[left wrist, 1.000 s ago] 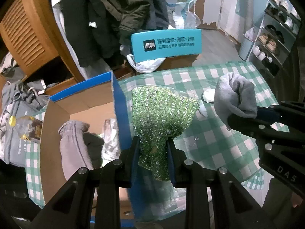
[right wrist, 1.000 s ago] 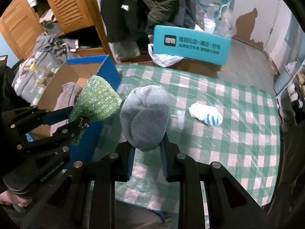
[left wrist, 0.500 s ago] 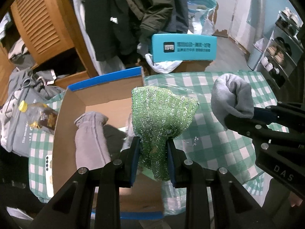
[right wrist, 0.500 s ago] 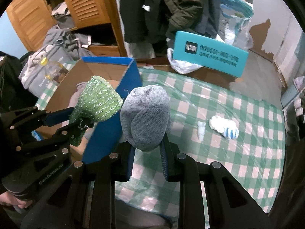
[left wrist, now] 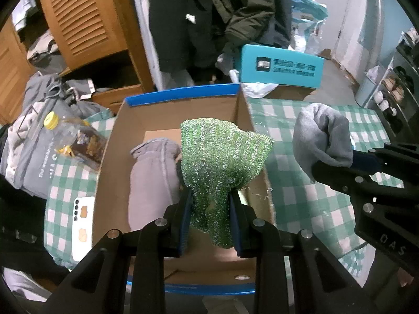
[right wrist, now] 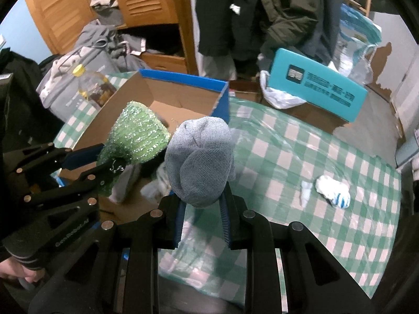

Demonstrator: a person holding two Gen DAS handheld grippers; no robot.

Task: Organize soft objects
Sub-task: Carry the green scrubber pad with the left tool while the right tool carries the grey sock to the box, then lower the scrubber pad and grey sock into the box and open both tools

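My left gripper (left wrist: 210, 204) is shut on a green sparkly knit piece (left wrist: 222, 162), held above the open cardboard box (left wrist: 112, 157) with the blue rim. A grey rolled garment (left wrist: 152, 178) lies inside that box. My right gripper (right wrist: 201, 204) is shut on a grey rolled sock (right wrist: 201, 162), hovering over the box's right wall and the green checked tablecloth (right wrist: 301, 157). The right wrist view shows the left gripper (right wrist: 107, 167) at left with the green piece (right wrist: 136, 136); in the left wrist view the grey sock (left wrist: 322, 141) shows at right.
A white and blue sock bundle (right wrist: 332, 191) lies on the cloth at right. A bottle with a yellow cap (left wrist: 73, 136) and a white phone (left wrist: 82, 225) sit left of the box. A teal box (left wrist: 280, 68), hanging coats and a wooden cupboard stand behind.
Both grippers have carried their items leftward: the green piece went from beside the box's right wall to above its inside, and the grey sock came up to the box's right wall.
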